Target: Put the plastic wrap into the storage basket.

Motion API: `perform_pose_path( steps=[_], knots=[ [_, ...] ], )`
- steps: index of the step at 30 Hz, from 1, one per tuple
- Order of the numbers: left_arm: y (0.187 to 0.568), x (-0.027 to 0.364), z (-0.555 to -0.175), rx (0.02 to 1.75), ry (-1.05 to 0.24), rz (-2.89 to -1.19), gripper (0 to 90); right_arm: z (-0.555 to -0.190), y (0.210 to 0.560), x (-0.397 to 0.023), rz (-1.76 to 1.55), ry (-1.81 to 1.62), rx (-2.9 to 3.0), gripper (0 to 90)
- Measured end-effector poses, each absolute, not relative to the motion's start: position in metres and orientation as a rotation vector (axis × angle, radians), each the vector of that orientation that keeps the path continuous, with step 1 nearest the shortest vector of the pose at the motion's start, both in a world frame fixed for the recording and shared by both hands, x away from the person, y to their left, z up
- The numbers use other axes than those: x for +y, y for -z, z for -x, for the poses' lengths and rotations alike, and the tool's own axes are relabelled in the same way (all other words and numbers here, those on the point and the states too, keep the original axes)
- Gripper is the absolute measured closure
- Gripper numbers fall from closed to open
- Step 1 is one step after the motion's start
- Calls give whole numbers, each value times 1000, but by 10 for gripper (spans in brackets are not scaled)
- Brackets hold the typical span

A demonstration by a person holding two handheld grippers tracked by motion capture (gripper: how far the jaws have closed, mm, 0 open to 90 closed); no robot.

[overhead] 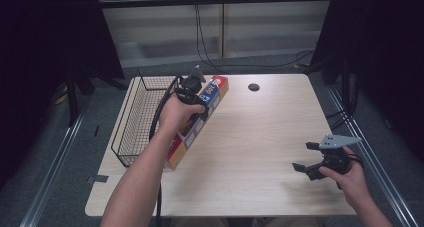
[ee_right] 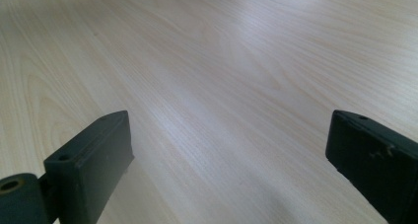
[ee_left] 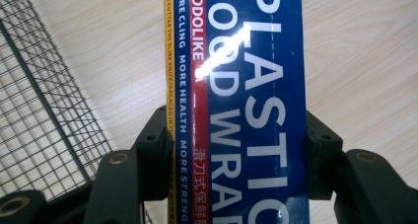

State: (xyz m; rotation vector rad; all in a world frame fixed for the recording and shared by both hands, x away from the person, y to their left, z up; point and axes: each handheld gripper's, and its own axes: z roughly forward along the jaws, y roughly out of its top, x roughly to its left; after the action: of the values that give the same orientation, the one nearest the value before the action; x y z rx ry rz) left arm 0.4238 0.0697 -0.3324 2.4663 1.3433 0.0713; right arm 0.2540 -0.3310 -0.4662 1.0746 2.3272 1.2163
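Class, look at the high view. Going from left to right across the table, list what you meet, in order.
Black wire mesh basket → long blue plastic-wrap box, clamped in the left gripper → small round black hole in the pale wooden tabletop → right gripper, jaws spread, held in a hand.

High view: fixed overhead, faces fwd/down over whole table [overhead: 260,137]. Left gripper view: close, looks down jaws at plastic wrap box [ee_left: 246,105], shared w/ high view. Right gripper view: low, close over tabletop.
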Motion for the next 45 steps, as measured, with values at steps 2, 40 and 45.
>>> perform_pose_path(
  steps=[2,40,45],
  knots=[
    [332,72,-424,1341,-79,-2462,433,-254,466,-331,-1072,-1216,2326,35],
    [325,115,-428,1503,-115,-2369,432,-254,466,-331,-1063,-1212,2327,35],
    [325,123,-429,1529,-121,-2359,432,-254,466,-331,-1066,-1210,2327,35]
  ],
)
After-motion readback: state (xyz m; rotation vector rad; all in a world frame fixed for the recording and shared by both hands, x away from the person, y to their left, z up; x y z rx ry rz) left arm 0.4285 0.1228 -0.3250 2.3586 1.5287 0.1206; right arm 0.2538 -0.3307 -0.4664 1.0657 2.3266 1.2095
